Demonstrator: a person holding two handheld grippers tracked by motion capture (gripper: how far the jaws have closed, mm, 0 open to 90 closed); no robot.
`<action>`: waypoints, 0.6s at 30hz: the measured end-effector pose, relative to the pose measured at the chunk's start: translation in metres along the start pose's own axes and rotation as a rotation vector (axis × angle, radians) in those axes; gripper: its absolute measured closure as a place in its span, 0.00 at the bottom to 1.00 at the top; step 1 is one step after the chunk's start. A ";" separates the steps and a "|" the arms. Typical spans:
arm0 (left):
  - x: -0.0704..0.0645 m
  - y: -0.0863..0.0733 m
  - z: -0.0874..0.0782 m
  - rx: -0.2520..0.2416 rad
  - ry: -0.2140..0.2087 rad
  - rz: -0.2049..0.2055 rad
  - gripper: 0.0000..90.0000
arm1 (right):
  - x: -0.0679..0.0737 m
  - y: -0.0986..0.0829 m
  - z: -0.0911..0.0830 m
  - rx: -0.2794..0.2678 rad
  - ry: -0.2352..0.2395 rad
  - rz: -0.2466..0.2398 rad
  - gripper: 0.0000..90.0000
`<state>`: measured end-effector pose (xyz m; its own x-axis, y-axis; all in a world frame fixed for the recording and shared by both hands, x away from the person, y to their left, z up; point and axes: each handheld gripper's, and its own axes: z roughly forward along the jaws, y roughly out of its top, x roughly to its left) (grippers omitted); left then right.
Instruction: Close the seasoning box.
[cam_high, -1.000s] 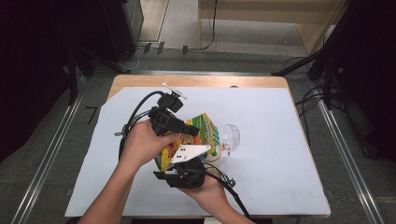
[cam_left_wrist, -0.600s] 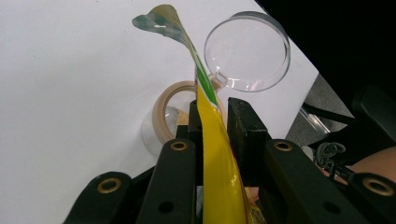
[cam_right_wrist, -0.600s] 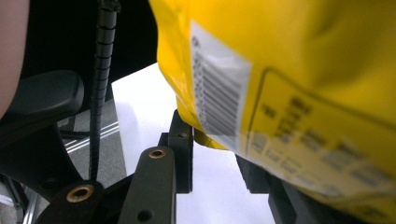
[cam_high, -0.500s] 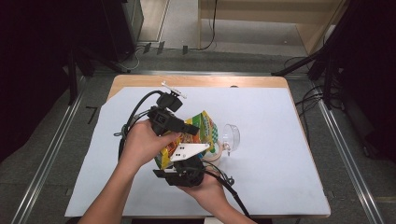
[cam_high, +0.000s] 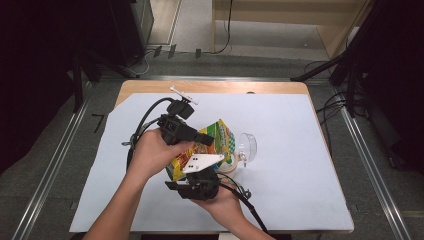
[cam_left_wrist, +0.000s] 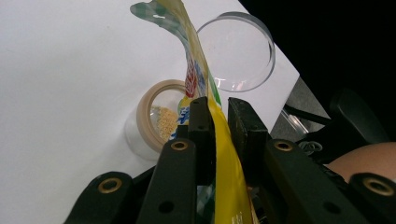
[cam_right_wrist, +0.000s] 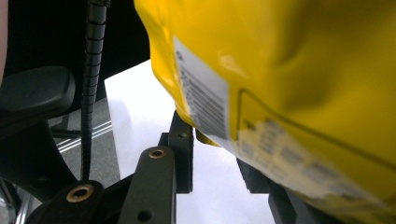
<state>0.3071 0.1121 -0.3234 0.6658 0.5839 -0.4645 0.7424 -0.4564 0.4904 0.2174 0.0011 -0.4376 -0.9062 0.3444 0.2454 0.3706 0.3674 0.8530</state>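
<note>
A yellow and green snack bag (cam_high: 216, 137) is held tilted above the white sheet. My left gripper (cam_high: 205, 139) is shut on the bag's upper edge; in the left gripper view the yellow film (cam_left_wrist: 219, 140) runs between the two jaws of the left gripper (cam_left_wrist: 219, 108). Below the bag's mouth stands a small clear jar (cam_left_wrist: 156, 122) with a beige rim and some pale grains inside, also in the high view as the jar (cam_high: 231, 168). My right gripper (cam_high: 200, 173) comes from the near side, and its jaws pinch the bag's lower corner (cam_right_wrist: 205, 136).
A clear round lid (cam_high: 247, 146) lies right of the jar; it is the lid (cam_left_wrist: 236, 51) beyond the bag. White sheet (cam_high: 300, 190) covers the wooden table (cam_high: 210, 86). Cables trail from both grippers. Floor rails run along both sides of the table.
</note>
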 end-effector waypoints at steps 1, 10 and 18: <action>0.000 0.000 0.000 0.001 0.004 -0.001 0.89 | 0.000 0.000 0.000 0.000 0.003 0.004 0.79; 0.002 0.003 -0.005 -0.001 -0.011 -0.011 0.89 | 0.003 0.006 -0.003 -0.011 0.033 0.011 0.79; 0.016 0.012 -0.002 0.029 -0.014 -0.050 0.89 | -0.001 0.014 0.000 0.012 0.035 0.027 0.79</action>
<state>0.3264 0.1174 -0.3237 0.6288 0.5973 -0.4979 0.7763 -0.4464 0.4450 0.2238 0.0054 -0.4263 -0.9022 0.3243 0.2843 0.3974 0.3691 0.8402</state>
